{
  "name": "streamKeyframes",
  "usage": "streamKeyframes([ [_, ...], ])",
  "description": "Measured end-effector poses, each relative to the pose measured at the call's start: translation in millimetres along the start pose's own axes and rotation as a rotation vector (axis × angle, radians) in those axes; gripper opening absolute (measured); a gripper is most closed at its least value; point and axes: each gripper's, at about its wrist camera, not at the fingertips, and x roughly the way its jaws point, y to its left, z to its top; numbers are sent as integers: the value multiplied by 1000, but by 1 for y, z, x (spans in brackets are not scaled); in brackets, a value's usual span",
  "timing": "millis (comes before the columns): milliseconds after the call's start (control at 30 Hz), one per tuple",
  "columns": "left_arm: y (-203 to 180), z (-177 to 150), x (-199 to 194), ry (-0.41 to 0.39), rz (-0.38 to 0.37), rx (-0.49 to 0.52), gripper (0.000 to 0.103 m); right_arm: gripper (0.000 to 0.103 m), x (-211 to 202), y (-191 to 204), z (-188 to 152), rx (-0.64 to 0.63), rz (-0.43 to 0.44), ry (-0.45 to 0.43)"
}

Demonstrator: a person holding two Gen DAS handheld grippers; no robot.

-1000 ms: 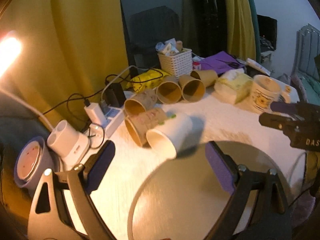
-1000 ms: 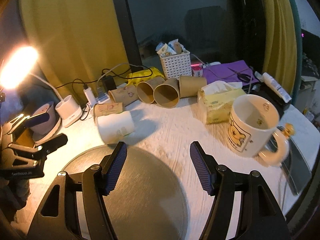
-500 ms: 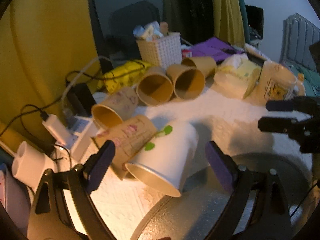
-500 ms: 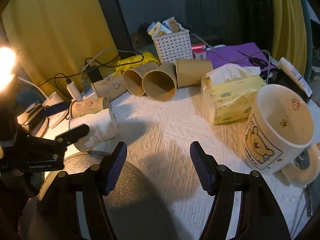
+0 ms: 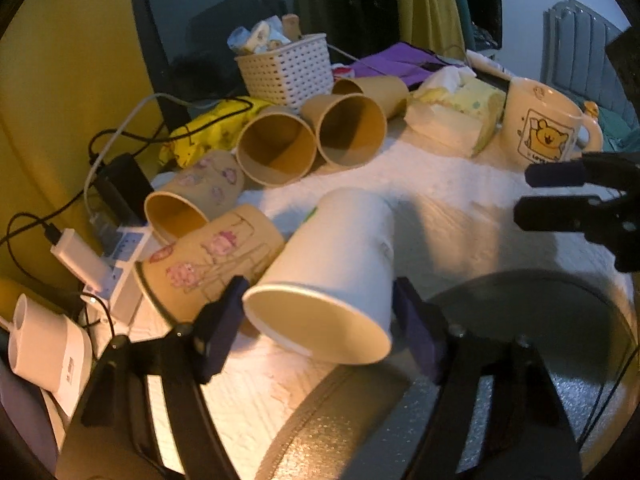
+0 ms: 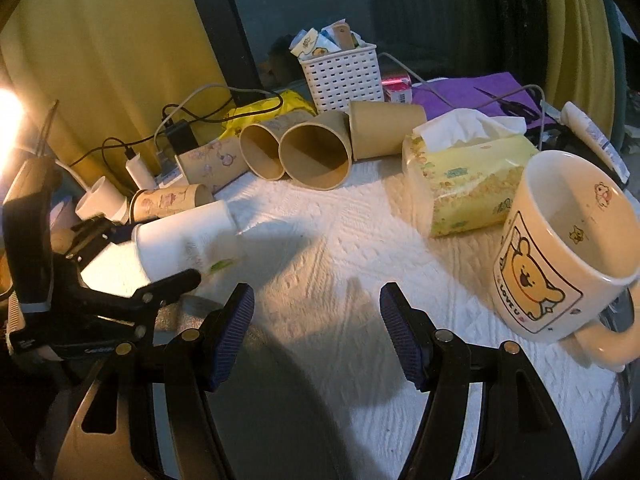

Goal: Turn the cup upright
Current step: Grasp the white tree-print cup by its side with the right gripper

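Note:
A white paper cup point(image 5: 332, 272) lies on its side on the white cloth, its open mouth toward the left wrist camera. My left gripper point(image 5: 320, 328) is open, with one finger on each side of the cup's rim; contact is not clear. The right wrist view shows the same cup point(image 6: 180, 240) at the left, with the left gripper's fingers point(image 6: 168, 284) around it. My right gripper point(image 6: 316, 328) is open and empty above the cloth, right of the cup. It shows at the right edge of the left wrist view point(image 5: 560, 196).
Several brown paper cups point(image 5: 276, 148) lie on their sides behind the white cup. A bear mug point(image 6: 560, 248) and a tissue pack point(image 6: 468, 176) stand at the right. A white basket point(image 6: 344, 76), cables and chargers point(image 5: 100, 268) sit at the back left. A round grey mat point(image 5: 480, 380) lies in front.
My left gripper has moved forward to the white cup, which now sits between its fingers. My right gripper has moved forward over the cloth, toward the mug.

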Motion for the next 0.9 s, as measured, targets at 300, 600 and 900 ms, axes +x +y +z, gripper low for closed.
streamKeyframes([
  [300,-11,-8,-39,-29,-93,-38,73,69,-33,6,-8,9,-25,-32],
  [600,-62,-35,-108,-51,-231,-13,73,69,-85,17,-38,12,-61,-70],
  [900,-107,-77,-143,-18,-254,25,73,69,-116,14,-90,53,-70,-39],
])
